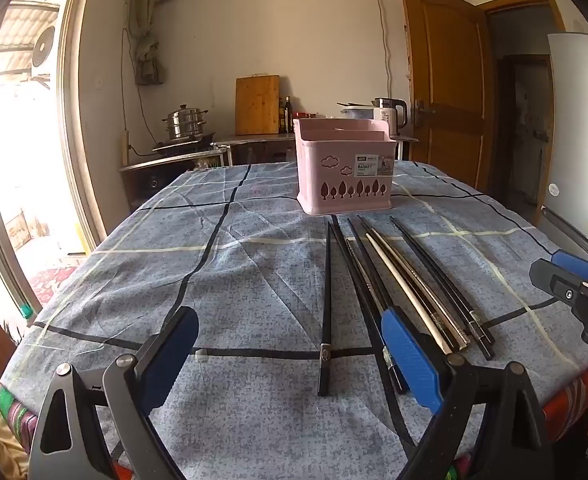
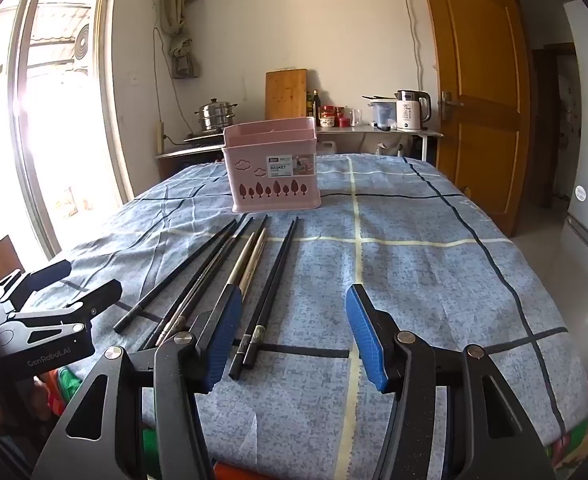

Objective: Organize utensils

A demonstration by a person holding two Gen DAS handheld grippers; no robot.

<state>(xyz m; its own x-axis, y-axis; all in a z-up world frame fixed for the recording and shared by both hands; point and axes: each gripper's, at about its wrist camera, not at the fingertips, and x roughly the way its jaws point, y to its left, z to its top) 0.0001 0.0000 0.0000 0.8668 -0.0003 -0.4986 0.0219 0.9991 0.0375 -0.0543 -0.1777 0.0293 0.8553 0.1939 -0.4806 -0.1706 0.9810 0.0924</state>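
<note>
claws both level and low over the near edge of the tabletop (image 1: 253,280), pointing toward the far wall. left claw (image 1: 294,360) spread wide, pinching nothing, straddling a lone black chopstick (image 1: 326,308). right claw (image 2: 294,336) likewise spread, gripping nothing, its left finger just above the chopstick bundle (image 2: 229,272). pink plastic basket (image 1: 344,166) upright beyond the chopstick tips, divided inside, contents not visible; cloud and tree cutouts, white label on front. chopsticks flat on the cloth, fanned side by side: slim black ones, pale metallic pair in the middle. blue checked cloth, wrinkled.
</note>
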